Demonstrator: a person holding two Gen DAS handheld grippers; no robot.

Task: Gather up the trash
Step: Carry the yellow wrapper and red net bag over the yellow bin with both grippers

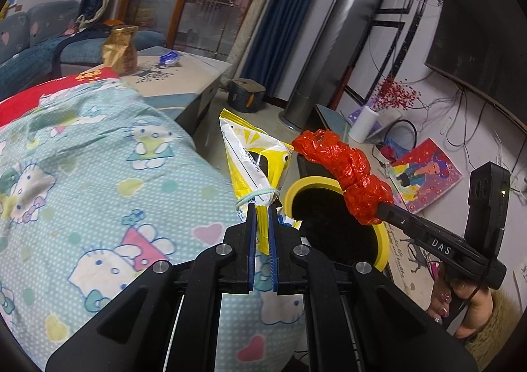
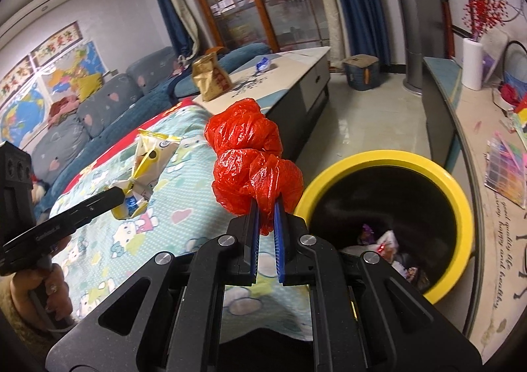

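My left gripper (image 1: 262,207) is shut on a yellow and white snack bag (image 1: 253,154) tied with a green band, held up just left of the bin. In the right wrist view that bag (image 2: 150,154) hangs over the patterned blanket, pinched by the left gripper (image 2: 120,194). My right gripper (image 2: 266,204) is shut on a crumpled red plastic bag (image 2: 250,148), held beside the left rim of the yellow-rimmed black bin (image 2: 461,194). From the left wrist view the red bag (image 1: 346,171) hovers over the bin's mouth (image 1: 291,191). Wrappers lie inside the bin.
A cartoon-cat blanket (image 1: 98,174) covers the surface at left. Behind it a low table (image 2: 296,59) carries a gold paper bag (image 2: 210,75) and a blue wrapper (image 2: 263,64). A sofa (image 2: 98,102), a tall grey floor unit (image 1: 339,42) and a cluttered side bench (image 2: 477,128) surround the floor.
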